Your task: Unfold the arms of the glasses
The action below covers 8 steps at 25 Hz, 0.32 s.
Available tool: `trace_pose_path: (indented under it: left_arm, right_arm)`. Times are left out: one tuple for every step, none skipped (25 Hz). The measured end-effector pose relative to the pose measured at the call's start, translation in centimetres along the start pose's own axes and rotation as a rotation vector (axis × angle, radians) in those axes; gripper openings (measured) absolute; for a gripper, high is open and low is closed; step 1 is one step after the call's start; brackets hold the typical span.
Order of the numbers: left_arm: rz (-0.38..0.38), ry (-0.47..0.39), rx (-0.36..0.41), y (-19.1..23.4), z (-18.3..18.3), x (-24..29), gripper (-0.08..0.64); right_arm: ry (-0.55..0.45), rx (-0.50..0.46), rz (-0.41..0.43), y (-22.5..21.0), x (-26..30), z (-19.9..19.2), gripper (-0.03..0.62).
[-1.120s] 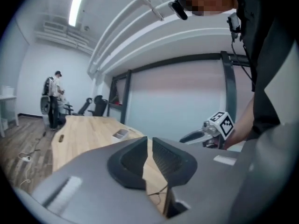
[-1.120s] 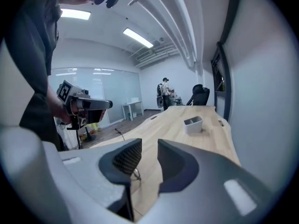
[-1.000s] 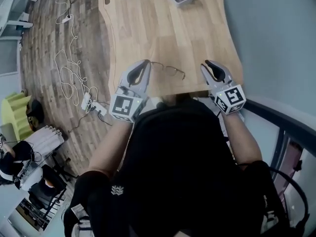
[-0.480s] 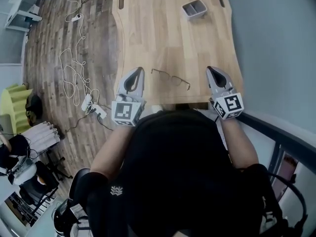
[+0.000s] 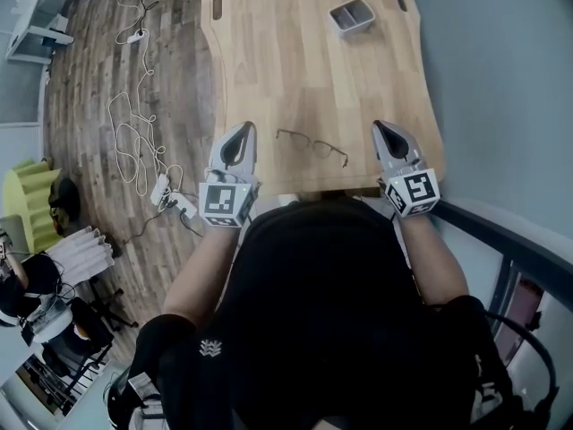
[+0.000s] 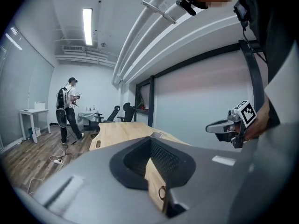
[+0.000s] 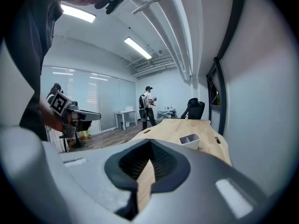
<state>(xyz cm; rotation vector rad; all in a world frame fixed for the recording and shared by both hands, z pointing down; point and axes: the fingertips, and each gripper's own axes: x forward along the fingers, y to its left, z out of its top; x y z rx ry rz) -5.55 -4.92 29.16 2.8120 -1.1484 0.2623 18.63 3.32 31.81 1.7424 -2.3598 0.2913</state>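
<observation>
Both pairs of jaws are fully together with nothing between them. The right gripper (image 5: pixel 380 127) had its jaws partly apart a second ago and has since closed them empty. The left gripper (image 5: pixel 243 129), earlier just beside the glasses (image 5: pixel 312 145), now stands clear to their left. The glasses lie free on the surface (image 5: pixel 304 61) between both grippers. This suggests a completed release, though the arm position is too small to tell.
</observation>
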Motion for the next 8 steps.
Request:
trace_pose_path:
  left_arm:
    - [0.0,-0.002,0.002,0.04,0.04,0.01,0.005]
    - [0.0,-0.003,0.004,0.1,0.09,0.04,0.005]
    - [0.0,-0.004,0.004,0.2,0.15,0.1,0.005]
    - [0.0,-0.006,0.003,0.28,0.23,0.19,0.005]
    - [0.0,-0.008,0.002,0.32,0.31,0.29,0.005]
    - [-0.001,-0.01,0.0,0.31,0.36,0.39,0.005]
    - [-0.003,-0.012,-0.001,0.29,0.39,0.47,0.005]
    - [-0.005,-0.013,-0.002,0.26,0.41,0.54,0.005]
  right_arm:
    - [-0.005,0.002,-0.001,0.07,0.05,0.07,0.0]
    - [-0.009,0.004,-0.001,0.13,0.13,0.14,0.0]
    - [-0.012,0.005,-0.001,0.15,0.24,0.22,0.0]
    - [-0.012,0.005,-0.001,0.14,0.35,0.32,0.0]
    - [-0.011,0.004,-0.001,0.11,0.43,0.43,0.0]
    - [-0.01,0.001,-0.001,0.08,0.48,0.54,0.0]
    - [-0.008,-0.002,0.0,0.08,0.52,0.66,0.0]
    - [-0.007,-0.005,0.0,0.08,0.55,0.77,0.0]
